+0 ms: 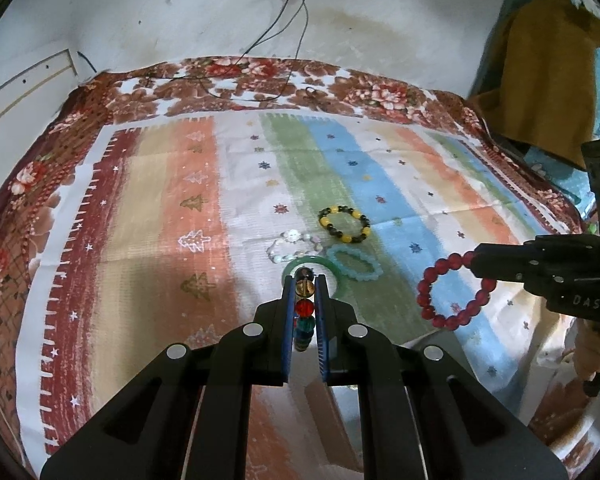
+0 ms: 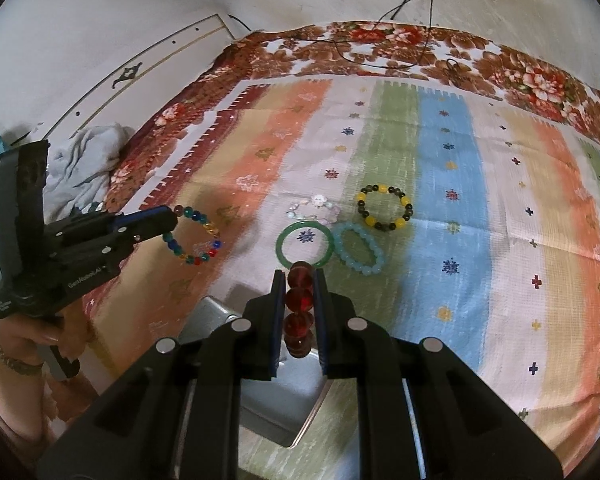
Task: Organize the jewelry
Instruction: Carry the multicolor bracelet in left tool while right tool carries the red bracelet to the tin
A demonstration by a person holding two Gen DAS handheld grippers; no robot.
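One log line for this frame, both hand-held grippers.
left hand-held gripper: shut on multicolor bracelet | right hand-held gripper: shut on red bracelet | four bracelets on cloth

Left gripper (image 1: 305,294) clamped on a multicoloured bead bracelet (image 2: 192,236), fingers nearly together, held above the cloth. Right gripper (image 2: 300,292) likewise pinched on a red bead bracelet (image 1: 452,292), raised alongside. Left hand (image 2: 32,340) wrapped round its handle, wrist bent low.
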